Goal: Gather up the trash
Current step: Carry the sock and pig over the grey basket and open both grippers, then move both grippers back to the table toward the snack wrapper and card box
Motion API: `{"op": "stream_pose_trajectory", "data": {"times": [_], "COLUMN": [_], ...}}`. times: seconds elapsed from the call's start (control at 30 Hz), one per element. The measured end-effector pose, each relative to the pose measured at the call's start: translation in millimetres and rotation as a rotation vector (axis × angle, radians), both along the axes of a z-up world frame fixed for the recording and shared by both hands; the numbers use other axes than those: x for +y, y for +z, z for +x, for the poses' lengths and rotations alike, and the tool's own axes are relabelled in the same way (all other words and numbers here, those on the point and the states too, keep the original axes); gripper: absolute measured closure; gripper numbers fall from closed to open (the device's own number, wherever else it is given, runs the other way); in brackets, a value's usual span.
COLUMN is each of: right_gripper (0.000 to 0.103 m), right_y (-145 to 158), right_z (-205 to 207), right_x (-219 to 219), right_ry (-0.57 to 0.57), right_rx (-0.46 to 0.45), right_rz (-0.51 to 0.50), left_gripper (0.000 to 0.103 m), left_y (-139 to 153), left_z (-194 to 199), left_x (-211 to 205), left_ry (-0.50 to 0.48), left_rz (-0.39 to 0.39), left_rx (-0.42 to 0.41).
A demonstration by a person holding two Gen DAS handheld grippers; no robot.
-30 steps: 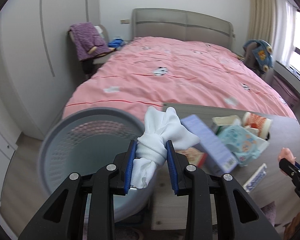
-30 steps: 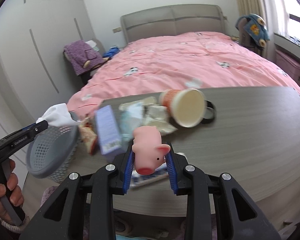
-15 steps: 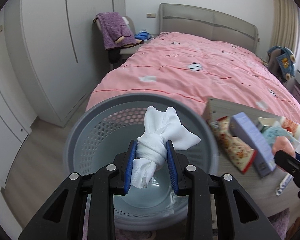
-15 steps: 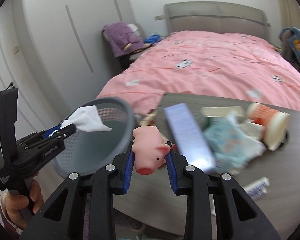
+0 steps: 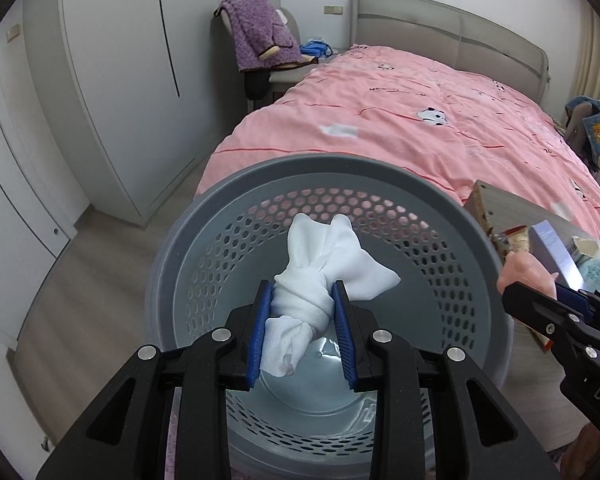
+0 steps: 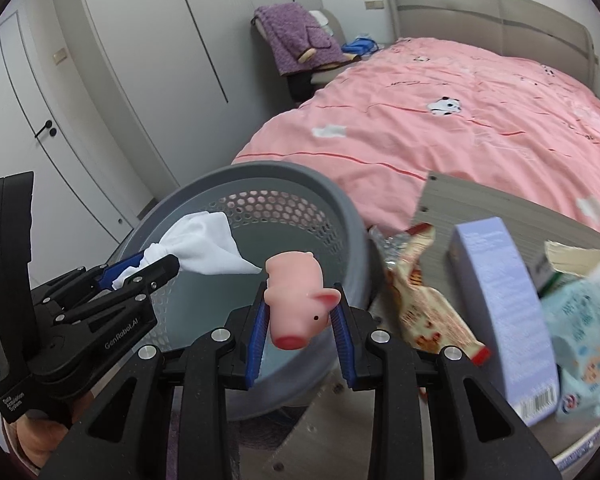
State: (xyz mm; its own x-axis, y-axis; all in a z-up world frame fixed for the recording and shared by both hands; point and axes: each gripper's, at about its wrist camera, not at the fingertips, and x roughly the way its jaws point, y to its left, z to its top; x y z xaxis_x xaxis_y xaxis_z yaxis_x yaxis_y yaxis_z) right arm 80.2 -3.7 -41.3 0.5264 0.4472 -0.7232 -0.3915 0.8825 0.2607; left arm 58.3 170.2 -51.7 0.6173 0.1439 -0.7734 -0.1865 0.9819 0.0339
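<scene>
Left claw (image 5: pixel 303 322) of mine clamps the white cloth wad (image 5: pixel 324 276) over the grey basket (image 5: pixel 476 240), w/ right claw (image 6: pixel 300 324) pinching the pink pig toy (image 6: pixel 296 300) above its rim by the table corner (image 6: pixel 436 196).

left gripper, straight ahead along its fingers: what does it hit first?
Most likely the gray basket: the left gripper, clamping the white cloth, points down into its open mouth, toward the perforated far wall or the floor. Depth is unclear.

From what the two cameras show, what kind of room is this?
Most likely a bedroom: a large bed with a pink quilt and padded headboard, and tall white wardrobe doors along the wall.
</scene>
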Motion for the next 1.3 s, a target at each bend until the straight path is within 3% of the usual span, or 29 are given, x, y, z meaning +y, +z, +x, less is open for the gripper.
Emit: {"op": "stream_pose_trajectory", "data": {"times": [0.23, 0.37, 1.13, 1.3], "right_gripper": [0.069, 0.062, 0.057, 0.047], "right_y": [-2, -2, 3, 6], "right_z": [5, 7, -3, -9], "right_x": [10, 11, 3, -2], "right_ry": [0.02, 0.013, -0.006, -0.022], "right_rx": [-0.005, -0.02, -0.037, -0.048], "right_rz": [0.0, -0.002, 0.006, 0.004], "left_gripper": [0.072, 0.056, 0.042, 0.039], "left_y": [-3, 0, 9, 10], "left_z": [0, -3, -16, -17], "left_x": [5, 8, 2, -1], "left_ry": [0.009, 0.021, 0.032, 0.029], "left_rz": [-0.008, -0.014, 0.013, 0.008], "left_rx": [0.001, -0.007, -0.022, -0.022]}}
